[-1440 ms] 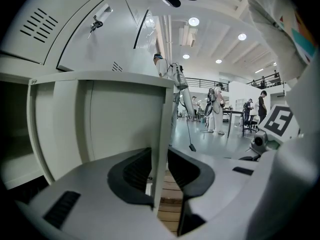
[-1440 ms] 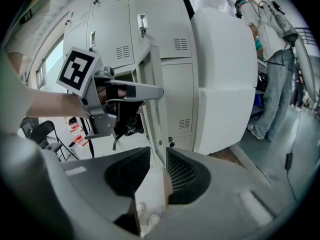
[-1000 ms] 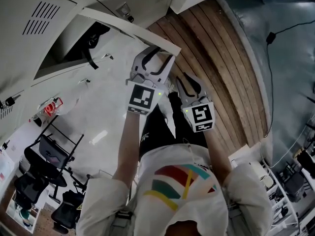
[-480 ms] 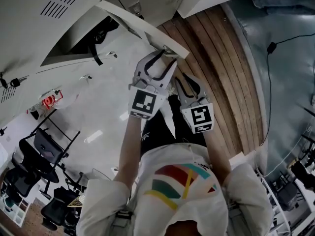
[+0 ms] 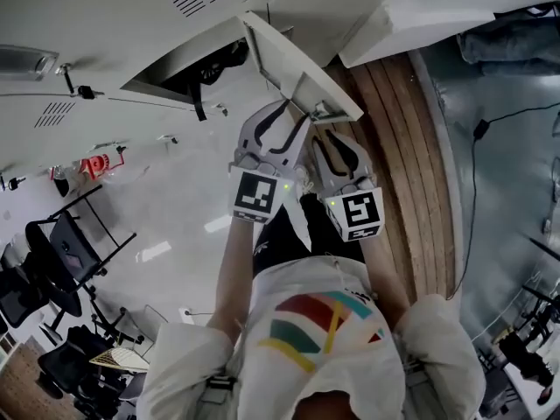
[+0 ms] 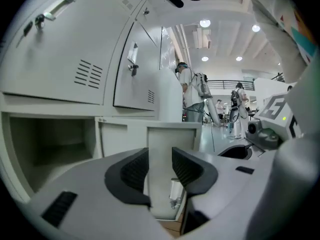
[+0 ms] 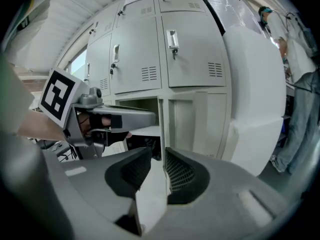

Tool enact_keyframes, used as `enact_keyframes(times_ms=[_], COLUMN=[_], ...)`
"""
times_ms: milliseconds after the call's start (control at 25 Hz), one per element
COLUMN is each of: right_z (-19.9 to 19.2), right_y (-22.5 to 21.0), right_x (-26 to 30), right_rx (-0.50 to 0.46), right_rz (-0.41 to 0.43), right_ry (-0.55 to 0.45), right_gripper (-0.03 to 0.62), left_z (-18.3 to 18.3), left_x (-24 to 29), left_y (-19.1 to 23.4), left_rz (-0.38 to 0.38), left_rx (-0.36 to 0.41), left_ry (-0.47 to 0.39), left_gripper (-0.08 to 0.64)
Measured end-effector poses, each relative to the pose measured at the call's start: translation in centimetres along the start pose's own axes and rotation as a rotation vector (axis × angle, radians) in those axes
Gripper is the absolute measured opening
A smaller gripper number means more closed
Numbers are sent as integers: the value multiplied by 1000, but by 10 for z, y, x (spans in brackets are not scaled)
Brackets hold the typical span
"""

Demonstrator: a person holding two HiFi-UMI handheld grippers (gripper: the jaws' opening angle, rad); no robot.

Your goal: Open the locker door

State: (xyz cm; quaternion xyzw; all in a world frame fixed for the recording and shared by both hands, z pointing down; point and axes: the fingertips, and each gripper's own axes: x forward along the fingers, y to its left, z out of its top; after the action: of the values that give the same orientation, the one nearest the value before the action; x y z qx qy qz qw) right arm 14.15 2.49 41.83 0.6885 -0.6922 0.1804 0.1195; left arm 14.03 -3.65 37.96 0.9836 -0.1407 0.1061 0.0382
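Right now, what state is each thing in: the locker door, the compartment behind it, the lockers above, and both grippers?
locker door: open, swung out from the cabinet.
compartment: exposed, dark inside.
upper locker doors: shut.
left gripper: shut on the locker door's edge.
right gripper: jaws have just been closing, with the door's edge between them and the pads on it.

The locker door (image 5: 293,68) stands swung out from the open compartment (image 5: 188,61), which lies at its left in the head view. Closed lockers (image 6: 55,59) sit above this compartment. A wooden floor strip (image 5: 411,164) runs right of the door, a cable (image 5: 473,191) beyond it. Office chairs (image 5: 52,269) stand far left.
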Motion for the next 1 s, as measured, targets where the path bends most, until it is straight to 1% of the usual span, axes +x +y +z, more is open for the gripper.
enact_keyframes(times_ms=[120, 200, 280, 360, 440, 560, 640, 680, 760, 840, 1000], right_z=[24, 42, 62, 85, 111, 155, 178, 187, 203, 215, 223], right_y=[15, 26, 37, 46, 54, 66, 74, 77, 86, 95, 113], right_x=[8, 12, 15, 17, 17, 17, 17, 18, 17, 16, 6], right_rx=[-19, -21, -34, -62, -90, -110, -120, -129, -146, -167, -201], right_rz=[40, 70, 96, 110, 115, 115, 108, 110, 133, 158, 184], right_ry=[-48, -86, -124, -165, -217, -292, -317, -326, -347, -373, -408], right_gripper=[78, 71, 54, 32, 13, 5, 5, 5, 5, 5, 5], left_z=[22, 37, 51, 68, 86, 108, 118, 123, 130, 136, 147], left_x=[-20, -37, -56, -76, -98, -134, -158, -168, -184, -196, -220], left_y=[18, 31, 45, 60, 75, 99, 107, 109, 108, 107, 107], left_rz=[66, 121, 191, 260, 340, 494, 584, 615, 656, 695, 778], left_rx=[30, 47, 21, -19, -42, -71, -110, -123, -126, -109, -65], left_ry=[-38, -59, -89, -126, -162, -204, -215, -220, -223, -222, -228], left_gripper=[135, 84, 43, 31, 23, 17, 15, 15, 15, 15, 15])
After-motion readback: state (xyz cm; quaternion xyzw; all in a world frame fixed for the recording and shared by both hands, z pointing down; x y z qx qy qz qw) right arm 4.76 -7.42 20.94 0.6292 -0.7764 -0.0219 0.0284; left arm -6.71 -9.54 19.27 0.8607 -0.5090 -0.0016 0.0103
